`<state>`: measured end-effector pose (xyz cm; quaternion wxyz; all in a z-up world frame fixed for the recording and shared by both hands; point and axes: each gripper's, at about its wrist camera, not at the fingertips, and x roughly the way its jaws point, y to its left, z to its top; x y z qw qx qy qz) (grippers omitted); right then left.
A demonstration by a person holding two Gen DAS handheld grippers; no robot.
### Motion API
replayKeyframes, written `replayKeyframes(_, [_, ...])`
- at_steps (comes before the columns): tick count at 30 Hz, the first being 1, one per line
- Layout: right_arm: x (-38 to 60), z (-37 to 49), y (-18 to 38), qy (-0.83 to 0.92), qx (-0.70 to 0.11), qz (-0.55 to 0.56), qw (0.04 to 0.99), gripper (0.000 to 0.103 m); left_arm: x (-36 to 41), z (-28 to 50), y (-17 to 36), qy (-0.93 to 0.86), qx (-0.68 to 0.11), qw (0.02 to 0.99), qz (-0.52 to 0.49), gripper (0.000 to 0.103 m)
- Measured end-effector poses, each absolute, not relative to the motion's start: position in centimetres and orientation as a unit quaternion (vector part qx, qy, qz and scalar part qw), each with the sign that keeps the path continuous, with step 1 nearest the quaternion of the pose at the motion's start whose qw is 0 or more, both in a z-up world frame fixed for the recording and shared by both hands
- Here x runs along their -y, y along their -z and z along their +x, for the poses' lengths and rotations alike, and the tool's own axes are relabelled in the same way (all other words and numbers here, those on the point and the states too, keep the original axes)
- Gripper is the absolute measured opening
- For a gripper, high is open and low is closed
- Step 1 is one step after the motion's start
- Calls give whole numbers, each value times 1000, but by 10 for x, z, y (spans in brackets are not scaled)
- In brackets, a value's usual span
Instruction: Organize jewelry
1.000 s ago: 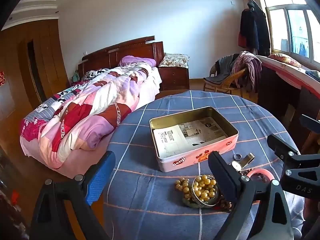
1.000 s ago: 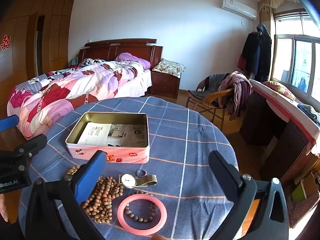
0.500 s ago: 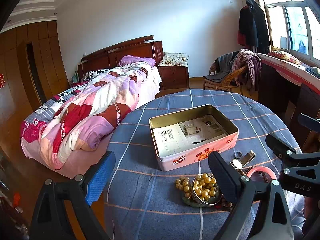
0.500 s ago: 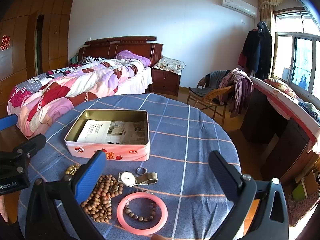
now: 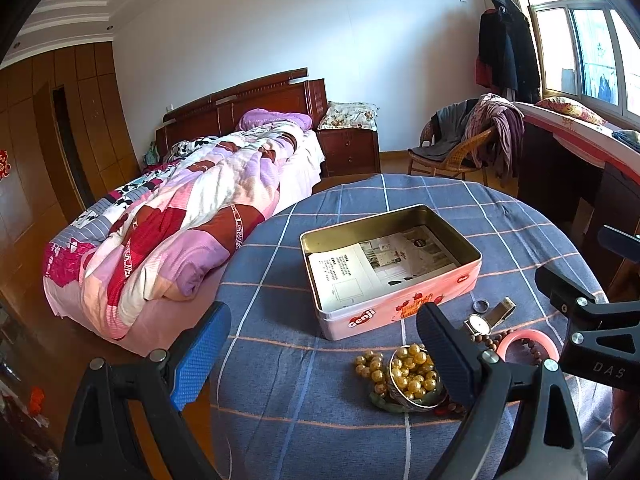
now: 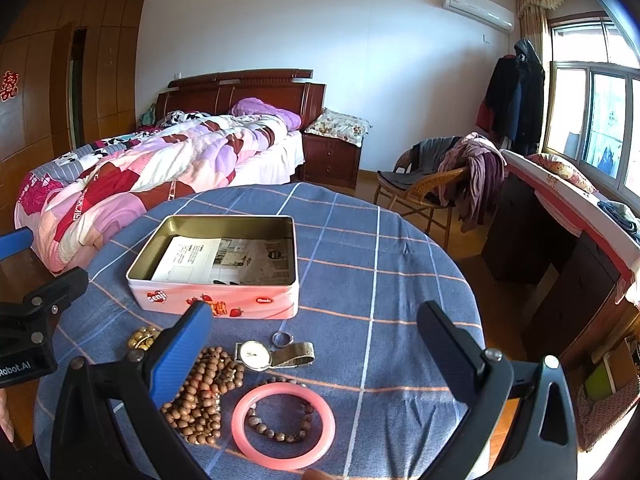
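Observation:
An open pink tin (image 5: pixel 400 308) (image 6: pixel 224 300) lined with printed paper stands mid-table. In front of it lie gold beads (image 5: pixel 408 372) (image 6: pixel 142 338), a silver bangle (image 5: pixel 416 400), brown wooden beads (image 6: pixel 202 396), a wristwatch (image 6: pixel 256 354) (image 5: pixel 478 323), a ring (image 6: pixel 282 338) (image 5: pixel 480 305), a pink bangle (image 6: pixel 282 424) (image 5: pixel 528 344) and a small bead bracelet (image 6: pixel 280 412) inside it. My left gripper (image 5: pixel 320 352) is open and empty above the table's near left. My right gripper (image 6: pixel 314 348) is open and empty above the watch and bangle.
The round table (image 6: pixel 380 264) has a blue checked cloth. A bed (image 5: pixel 180 216) stands to the left, a nightstand (image 6: pixel 332 156) behind it, a wicker chair with clothes (image 6: pixel 440 184) and a dark desk (image 6: pixel 560 248) to the right.
Both grippers have risen and drawn back slightly, so the table sits a little lower in both views. The jaws stay open and nothing on the table has moved.

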<state>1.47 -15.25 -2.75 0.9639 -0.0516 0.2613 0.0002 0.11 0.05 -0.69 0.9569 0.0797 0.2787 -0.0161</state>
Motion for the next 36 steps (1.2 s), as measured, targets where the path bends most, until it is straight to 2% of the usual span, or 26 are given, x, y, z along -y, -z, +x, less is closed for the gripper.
replayKeyframes(36, [153,16,28,-1,-265,-51,963,103,1,3,13,16,-285,954,90,94])
